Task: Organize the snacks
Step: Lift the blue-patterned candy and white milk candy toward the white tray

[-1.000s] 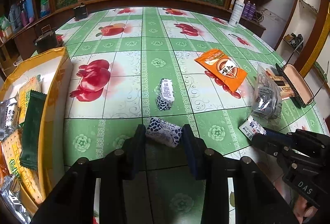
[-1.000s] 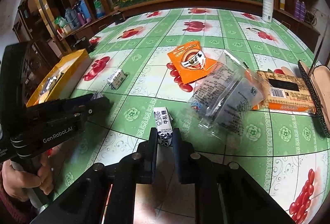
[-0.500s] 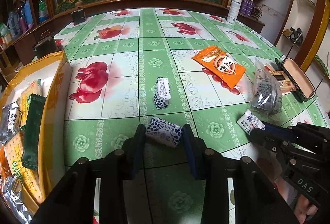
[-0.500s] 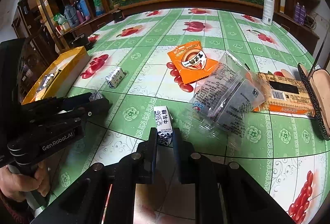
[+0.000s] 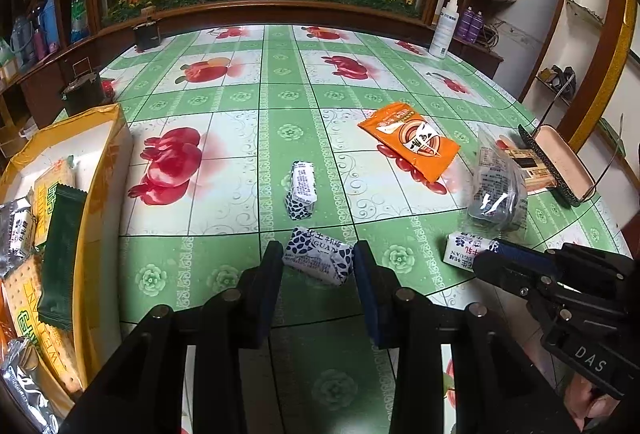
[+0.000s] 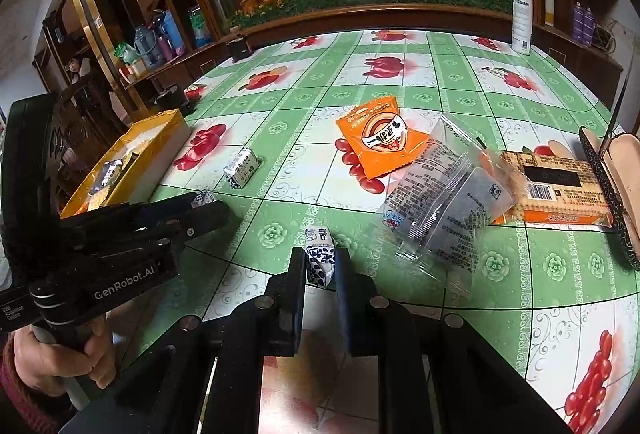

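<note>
My left gripper [image 5: 317,266] is shut on a blue-and-white wrapped candy [image 5: 318,260], held crosswise between its pads low over the green tablecloth. My right gripper [image 6: 320,270] is shut on a second such candy [image 6: 319,258], held end-on. Each gripper also shows in the other's view: the right gripper [image 5: 496,258] with its candy [image 5: 464,254], and the left gripper [image 6: 208,204] with its candy [image 6: 202,199]. A third candy [image 5: 302,190] [image 6: 241,168] lies loose on the cloth beyond. The yellow box [image 5: 100,162] [image 6: 160,138] at the left holds several snack packs.
An orange packet [image 5: 412,140] [image 6: 378,142], a clear packet [image 5: 496,190] [image 6: 444,202] and a cracker pack [image 6: 556,190] lie at the right. Next to them sits an open glasses case [image 5: 560,166] [image 6: 616,186]. A spray bottle [image 5: 444,30] stands at the far edge.
</note>
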Demonstrator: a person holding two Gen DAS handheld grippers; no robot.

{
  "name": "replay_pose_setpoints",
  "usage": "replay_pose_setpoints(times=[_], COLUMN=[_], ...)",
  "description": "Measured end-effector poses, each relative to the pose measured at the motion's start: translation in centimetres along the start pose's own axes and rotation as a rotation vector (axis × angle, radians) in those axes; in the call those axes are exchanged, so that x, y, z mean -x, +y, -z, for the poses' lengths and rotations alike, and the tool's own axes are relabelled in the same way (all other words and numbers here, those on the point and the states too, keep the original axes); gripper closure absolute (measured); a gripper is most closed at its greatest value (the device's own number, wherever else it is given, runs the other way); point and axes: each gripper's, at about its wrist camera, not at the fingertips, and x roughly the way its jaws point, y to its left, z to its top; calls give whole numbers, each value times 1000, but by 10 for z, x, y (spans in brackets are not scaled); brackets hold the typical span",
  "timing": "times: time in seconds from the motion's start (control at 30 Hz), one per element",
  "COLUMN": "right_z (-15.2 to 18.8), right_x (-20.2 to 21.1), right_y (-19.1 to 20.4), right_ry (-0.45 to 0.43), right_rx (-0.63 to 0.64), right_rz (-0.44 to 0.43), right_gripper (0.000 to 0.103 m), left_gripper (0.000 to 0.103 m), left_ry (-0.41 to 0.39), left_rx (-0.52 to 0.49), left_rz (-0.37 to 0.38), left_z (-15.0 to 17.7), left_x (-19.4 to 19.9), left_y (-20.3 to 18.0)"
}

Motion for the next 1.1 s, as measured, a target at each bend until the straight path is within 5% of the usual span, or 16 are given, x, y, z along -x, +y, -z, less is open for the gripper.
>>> replay_pose_setpoints(times=[0.4,1.1], right_z=[2,-1], right_x=[-10,5], right_y=[-1,8], right_ry=[49,-32], right_rx=[1,7], right_rz=[22,-38], right_gripper=[87,87], left_gripper=[68,68], left_ry=[4,-19], left_rx=[-11,37], left_rz=[2,25], left_z=[2,1], left_x=[-1,9], left_y=[-6,6])
